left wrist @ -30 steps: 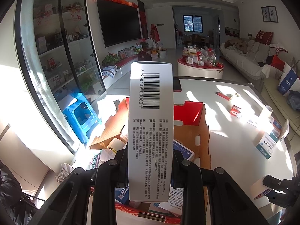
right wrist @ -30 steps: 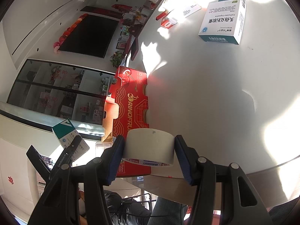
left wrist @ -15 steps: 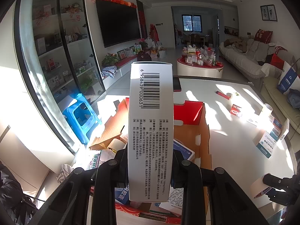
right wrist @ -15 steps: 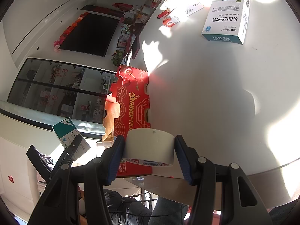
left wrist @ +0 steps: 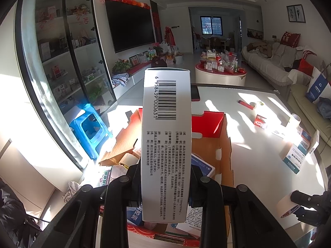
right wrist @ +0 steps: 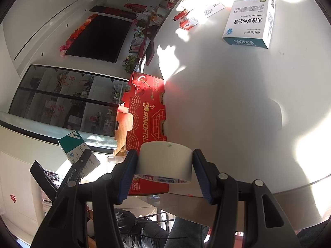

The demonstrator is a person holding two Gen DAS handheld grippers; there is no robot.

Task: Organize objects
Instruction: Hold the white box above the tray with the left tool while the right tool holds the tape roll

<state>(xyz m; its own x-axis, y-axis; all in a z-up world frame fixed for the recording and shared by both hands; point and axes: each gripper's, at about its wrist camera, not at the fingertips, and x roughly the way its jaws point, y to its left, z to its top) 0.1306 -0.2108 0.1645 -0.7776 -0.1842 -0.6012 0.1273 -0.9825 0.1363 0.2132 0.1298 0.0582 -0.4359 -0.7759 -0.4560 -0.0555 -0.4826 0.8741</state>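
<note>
My left gripper (left wrist: 163, 177) is shut on a tall white medicine box (left wrist: 165, 136) with a barcode, held upright above the open red cardboard box (left wrist: 225, 144), which holds several packets and a tape roll (left wrist: 126, 159). My right gripper (right wrist: 165, 165) is shut on a white roll of tape (right wrist: 164, 160), near the table's front edge and beside the red box's printed side (right wrist: 149, 119). The right wrist view also shows the left gripper (right wrist: 82, 165) holding the medicine box's teal-and-white end (right wrist: 76, 148).
On the white table (right wrist: 227, 103) lie a teal-and-white capsule box (right wrist: 250, 26), a small red packet (left wrist: 260, 122), a red stick (left wrist: 246, 104), another tape roll (left wrist: 294, 119) and a dark phone (left wrist: 194, 93). A blue stool (left wrist: 91, 128) stands on the floor at the left.
</note>
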